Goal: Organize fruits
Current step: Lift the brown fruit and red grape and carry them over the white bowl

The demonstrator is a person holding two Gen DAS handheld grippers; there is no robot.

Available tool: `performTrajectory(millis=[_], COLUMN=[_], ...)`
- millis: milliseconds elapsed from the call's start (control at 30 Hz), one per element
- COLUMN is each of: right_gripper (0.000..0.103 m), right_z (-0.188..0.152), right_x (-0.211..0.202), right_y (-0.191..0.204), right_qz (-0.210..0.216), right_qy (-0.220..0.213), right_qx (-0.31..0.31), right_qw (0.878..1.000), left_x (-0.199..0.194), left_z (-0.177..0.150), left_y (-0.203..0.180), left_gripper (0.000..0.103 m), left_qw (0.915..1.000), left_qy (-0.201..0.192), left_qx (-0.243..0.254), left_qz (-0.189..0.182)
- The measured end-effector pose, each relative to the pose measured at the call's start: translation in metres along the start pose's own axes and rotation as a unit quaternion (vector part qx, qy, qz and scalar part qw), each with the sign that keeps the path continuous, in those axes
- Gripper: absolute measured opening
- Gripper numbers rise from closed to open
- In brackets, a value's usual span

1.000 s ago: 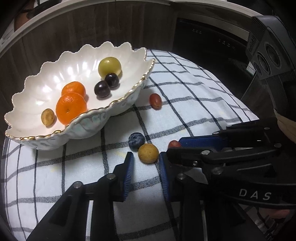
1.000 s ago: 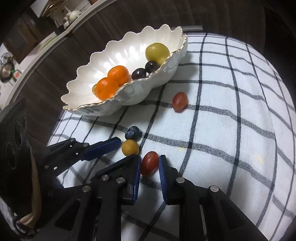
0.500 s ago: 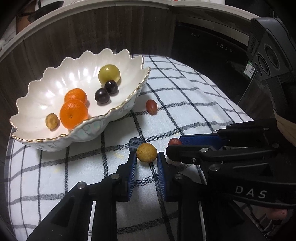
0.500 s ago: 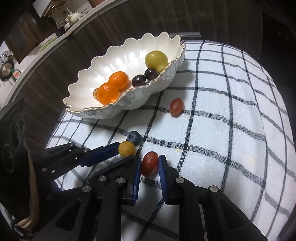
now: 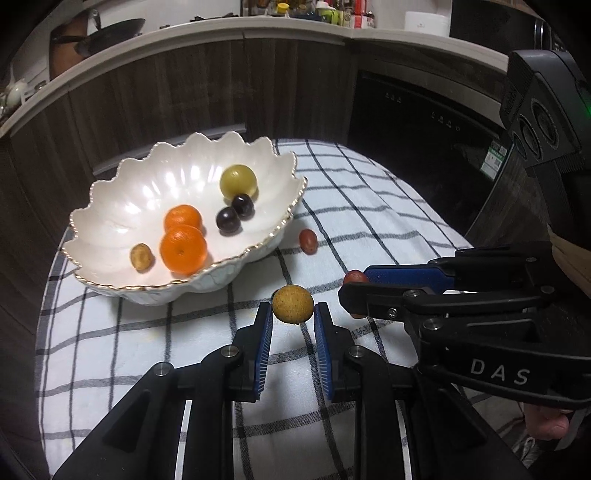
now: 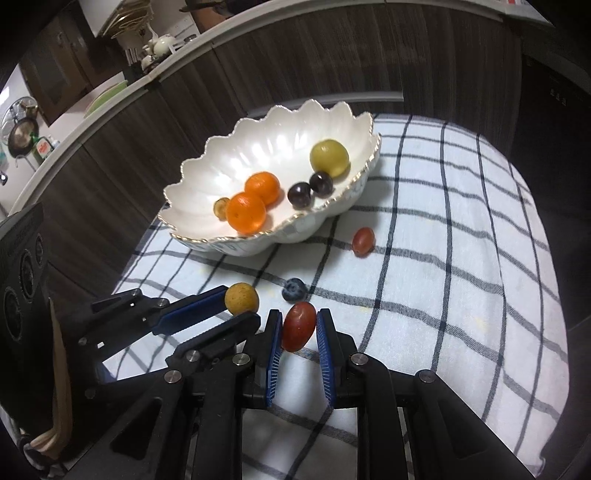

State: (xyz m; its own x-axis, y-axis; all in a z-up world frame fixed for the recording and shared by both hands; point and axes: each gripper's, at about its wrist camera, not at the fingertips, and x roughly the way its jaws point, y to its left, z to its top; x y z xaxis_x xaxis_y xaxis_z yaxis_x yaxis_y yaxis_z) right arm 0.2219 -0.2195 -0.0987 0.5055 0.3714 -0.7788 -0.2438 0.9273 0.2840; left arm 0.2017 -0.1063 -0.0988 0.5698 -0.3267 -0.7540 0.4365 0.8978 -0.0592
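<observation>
Left gripper (image 5: 293,320) pinching a yellow fruit (image 5: 293,304) between blue pads, lifted clear of the checked cloth (image 5: 369,206). Right gripper (image 6: 298,329) squeezing a red fruit (image 6: 298,325) the same way, just beside the left one, also hanging above the cloth. Blueberry (image 6: 294,289) lying on the cloth just beyond the two grippers; second red fruit (image 6: 363,241) sitting near the bowl's right side. Scalloped bowl (image 5: 110,206) standing toward the cloth's far left corner, holding two oranges (image 5: 183,248), two dark grapes (image 5: 227,220), a green grape (image 5: 238,180) and a small brown fruit (image 5: 141,256). Kitchen counter (image 5: 221,29) curving behind.
</observation>
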Motion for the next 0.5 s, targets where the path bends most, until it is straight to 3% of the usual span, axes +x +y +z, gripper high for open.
performTrajectory(millis=[500], right_gripper=[0.021], right_z=[0.029], right_x=[-0.016], right_y=[0.037], right_qz=[-0.008], right_qy=[-0.026], right_qx=[-0.039], right_qw=[0.999], left_x=[-0.030], left_z=[0.015], left_y=[0.037], left_gripper=[0.023], left_qw=[0.9980], left_qy=[-0.039], left_qx=[-0.047], left_qz=[0.020])
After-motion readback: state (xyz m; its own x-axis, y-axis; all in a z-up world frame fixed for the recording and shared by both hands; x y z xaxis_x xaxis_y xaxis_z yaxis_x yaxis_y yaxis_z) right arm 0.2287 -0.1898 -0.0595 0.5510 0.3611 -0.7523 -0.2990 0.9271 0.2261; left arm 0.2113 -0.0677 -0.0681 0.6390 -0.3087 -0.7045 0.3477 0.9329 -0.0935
